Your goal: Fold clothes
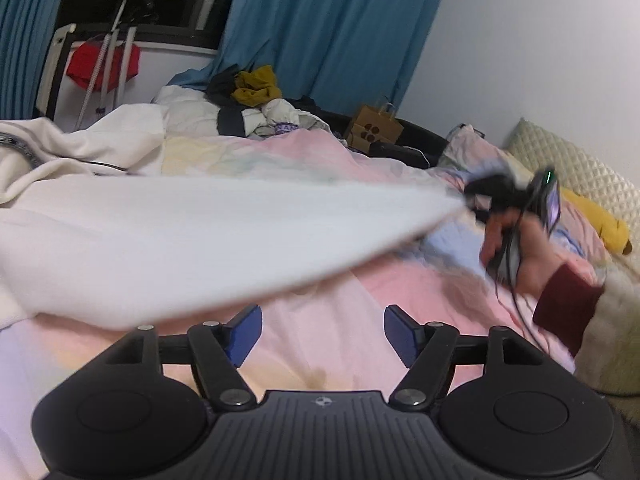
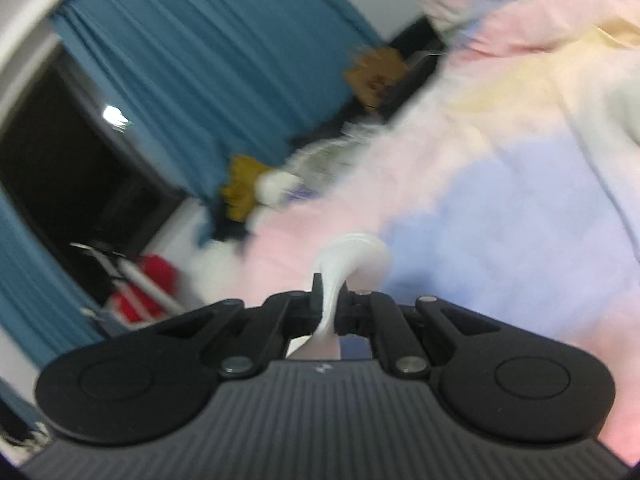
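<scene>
A white garment [image 1: 192, 236] is stretched in the air across the left wrist view, above a pastel pink, blue and yellow bedspread [image 1: 320, 344]. Its right end runs to my right gripper [image 1: 476, 196], held in a hand with a dark red cuff. In the right wrist view my right gripper [image 2: 331, 304] is shut on a fold of the white garment [image 2: 352, 256]. My left gripper [image 1: 322, 334] is open and empty, below the garment's lower edge, its blue pads [image 1: 244, 332] wide apart. Both views are motion-blurred.
A pile of clothes with a mustard piece [image 1: 256, 88] lies at the far side of the bed. A brown paper bag [image 1: 376, 128], blue curtains [image 1: 332, 28], a red cloth [image 1: 104, 64] on a rack, a quilted headboard [image 1: 568, 160] and a yellow plush toy [image 1: 600, 220] surround the bed.
</scene>
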Action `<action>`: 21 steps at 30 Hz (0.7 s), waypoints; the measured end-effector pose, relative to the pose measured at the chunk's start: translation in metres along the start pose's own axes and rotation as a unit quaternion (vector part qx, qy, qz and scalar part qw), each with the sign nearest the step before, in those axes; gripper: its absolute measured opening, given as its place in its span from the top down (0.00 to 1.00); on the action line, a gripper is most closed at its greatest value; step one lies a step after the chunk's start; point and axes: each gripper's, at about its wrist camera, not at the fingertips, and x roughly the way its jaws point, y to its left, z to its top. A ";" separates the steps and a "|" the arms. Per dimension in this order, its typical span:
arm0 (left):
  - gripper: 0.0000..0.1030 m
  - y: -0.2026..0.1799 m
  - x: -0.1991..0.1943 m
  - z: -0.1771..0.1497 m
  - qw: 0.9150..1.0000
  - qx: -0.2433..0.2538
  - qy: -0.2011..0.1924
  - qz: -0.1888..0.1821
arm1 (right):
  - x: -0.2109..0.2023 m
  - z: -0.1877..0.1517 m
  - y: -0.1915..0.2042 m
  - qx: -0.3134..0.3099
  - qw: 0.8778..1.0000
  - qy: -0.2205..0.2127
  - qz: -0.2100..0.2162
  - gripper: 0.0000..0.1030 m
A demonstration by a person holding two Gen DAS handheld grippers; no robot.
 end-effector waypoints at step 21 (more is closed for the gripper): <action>0.24 0.120 -0.058 0.023 0.957 -0.257 -0.028 0.136 | -0.081 -0.045 -0.017 0.126 0.985 0.109 -0.055 0.35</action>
